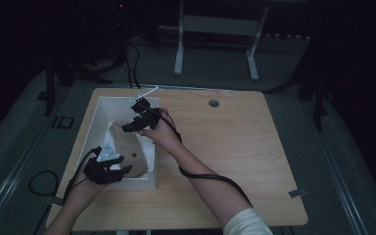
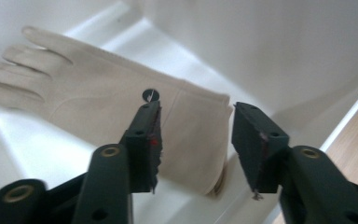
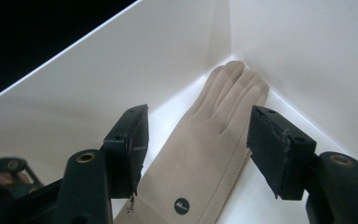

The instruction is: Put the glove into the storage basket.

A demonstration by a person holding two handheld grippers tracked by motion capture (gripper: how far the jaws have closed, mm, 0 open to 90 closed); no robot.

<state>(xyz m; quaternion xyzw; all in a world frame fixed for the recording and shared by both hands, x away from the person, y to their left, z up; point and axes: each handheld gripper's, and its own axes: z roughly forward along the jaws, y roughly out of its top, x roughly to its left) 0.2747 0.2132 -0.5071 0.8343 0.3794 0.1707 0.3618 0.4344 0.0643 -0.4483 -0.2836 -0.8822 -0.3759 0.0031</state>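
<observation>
A beige glove [image 2: 107,100] lies flat on the floor of a white box [image 1: 94,126], which sits on the left part of the wooden table [image 1: 235,147] in the high view. In that view the glove [image 1: 127,147] shows as a tan patch in the middle and lower part of the box, between the two grippers. In the left gripper view it stretches from the upper left of the frame, where the fingers point, down to the cuff at lower centre; a small round black mark [image 2: 150,95] sits near the wrist. In the right gripper view the glove [image 3: 209,144] runs from the bottom centre up to the box corner at upper right, its fingertips touching the walls there, and the same black mark [image 3: 182,206] shows low in the frame.

The left gripper [image 2: 196,144] has its jaws apart, above the cuff end of the glove; the pads do not press on it. In the high view this gripper [image 1: 108,166] sits at the lower left of the box, held by the person's left hand.

The right gripper [image 3: 198,149] also has its jaws apart, spread to either side of the glove's palm without pressing on it. In the high view it [image 1: 139,117] reaches into the upper part of the box, the forearm coming up from the lower right of the frame.
</observation>
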